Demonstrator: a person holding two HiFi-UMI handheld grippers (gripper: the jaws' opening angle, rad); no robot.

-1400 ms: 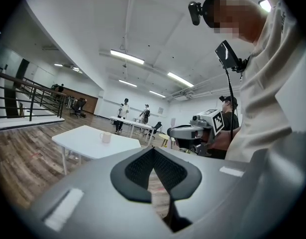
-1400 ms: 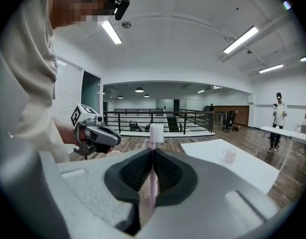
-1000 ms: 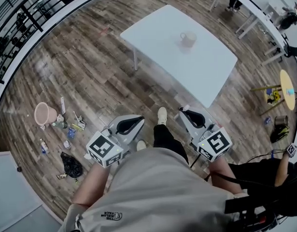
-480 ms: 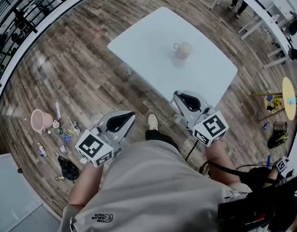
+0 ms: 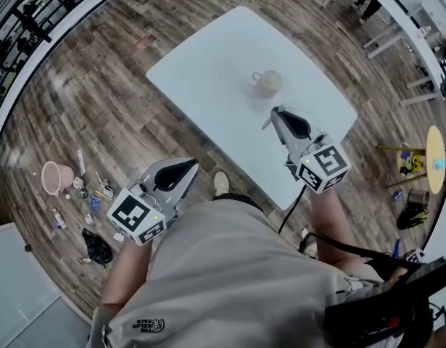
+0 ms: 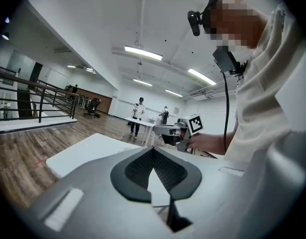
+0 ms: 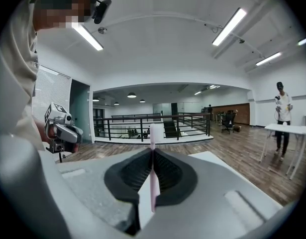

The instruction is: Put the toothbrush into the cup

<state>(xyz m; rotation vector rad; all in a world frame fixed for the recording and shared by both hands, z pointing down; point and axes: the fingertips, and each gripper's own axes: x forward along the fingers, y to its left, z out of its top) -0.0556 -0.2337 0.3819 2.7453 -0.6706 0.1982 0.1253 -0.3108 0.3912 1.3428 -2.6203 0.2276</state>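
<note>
Much bare table [image 5: 201, 64] surrounds cup [image 5: 267, 83]; right gripper [image 5: 275, 112] with toothbrush [image 7: 152, 168] overhangs near edge.

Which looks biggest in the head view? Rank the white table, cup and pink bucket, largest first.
Largest: white table.
Then cup and pink bucket: about alike; the bucket sits farther off, on the floor, so unranked.

White desk [image 5: 208, 64] is standing on a wood-plank floor [image 5: 106, 107] and carrying one pale cup [image 5: 267, 83] toward its far-right part, with the handle showing on the cup's left side in the head view. Well apart from the desk, at the lower left, a pink bucket [image 5: 54, 175] is sitting on the floor beside a scatter of small items [image 5: 92, 194]. A black bag [image 5: 98, 246] is resting near them.
</note>
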